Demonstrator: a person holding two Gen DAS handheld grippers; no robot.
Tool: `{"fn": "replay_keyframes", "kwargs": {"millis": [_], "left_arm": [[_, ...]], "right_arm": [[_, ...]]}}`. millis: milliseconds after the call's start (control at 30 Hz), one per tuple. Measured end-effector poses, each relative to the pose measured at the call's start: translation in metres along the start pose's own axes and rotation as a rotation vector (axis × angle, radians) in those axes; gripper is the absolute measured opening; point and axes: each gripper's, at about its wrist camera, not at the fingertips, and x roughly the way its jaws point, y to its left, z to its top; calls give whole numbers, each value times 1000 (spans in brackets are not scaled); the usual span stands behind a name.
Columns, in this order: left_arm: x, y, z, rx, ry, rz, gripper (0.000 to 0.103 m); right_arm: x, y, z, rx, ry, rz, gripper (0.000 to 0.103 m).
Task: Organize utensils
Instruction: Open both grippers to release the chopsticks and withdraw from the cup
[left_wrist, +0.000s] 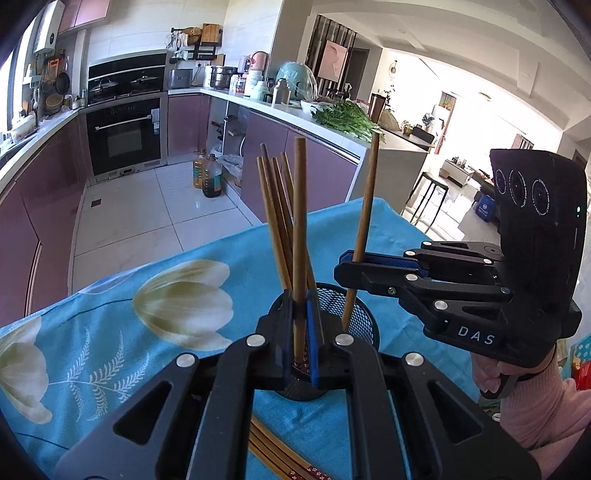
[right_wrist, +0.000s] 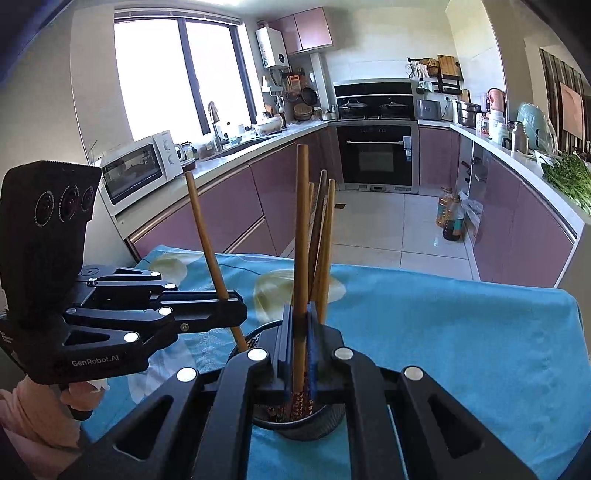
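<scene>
A black mesh holder (left_wrist: 351, 314) stands on the blue flowered tablecloth (left_wrist: 147, 332) with several wooden chopsticks (left_wrist: 275, 206) upright in it. My left gripper (left_wrist: 300, 328) is shut on one chopstick (left_wrist: 299, 206), held upright with its lower end at the holder's rim. My right gripper (left_wrist: 349, 267) comes in from the right, shut on another chopstick (left_wrist: 367, 199) whose lower end dips into the holder. In the right wrist view my right gripper (right_wrist: 300, 332) pinches its chopstick (right_wrist: 302, 221) over the holder (right_wrist: 295, 424), and the left gripper (right_wrist: 236, 308) holds its chopstick (right_wrist: 207, 236) to the left.
More chopsticks (left_wrist: 280, 458) lie flat on the cloth under my left gripper. The table's far edge (right_wrist: 443, 275) drops to a tiled kitchen floor. Purple cabinets, an oven (right_wrist: 376, 155) and oil bottles (right_wrist: 450, 218) stand beyond.
</scene>
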Motion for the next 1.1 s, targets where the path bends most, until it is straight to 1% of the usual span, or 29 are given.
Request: {"fn": "replay_keyframes", "kwargs": {"millis": [400,667,733,800,833,1000,1067,1100], "left_arm": [[21,11,10,-54,24,17,8],[33,15,5,-82,50,14,8],[29,16,2,-92,42,7,8],[24,16,-1,-99,29,12,11],[21,16,-3,-101,20,15,14],[-6,15,-14,-104,-47,49,25],[-20,13,-20,-102,-75,70,36],[-26,14,-23,-103,-86,82,39]], "right_arm": [[20,-8,1,60,21,-5,6],[20,-13,0,78,13,-1,9],[18,-13,-1,81,10,-1,10],[16,-13,-2,83,5,2,13],[15,-13,-3,83,2,4,15],[6,-8,-6,75,-20,18,19],[-3,-3,-8,59,-35,38,27],[-7,-1,-9,51,-41,49,28]]}}
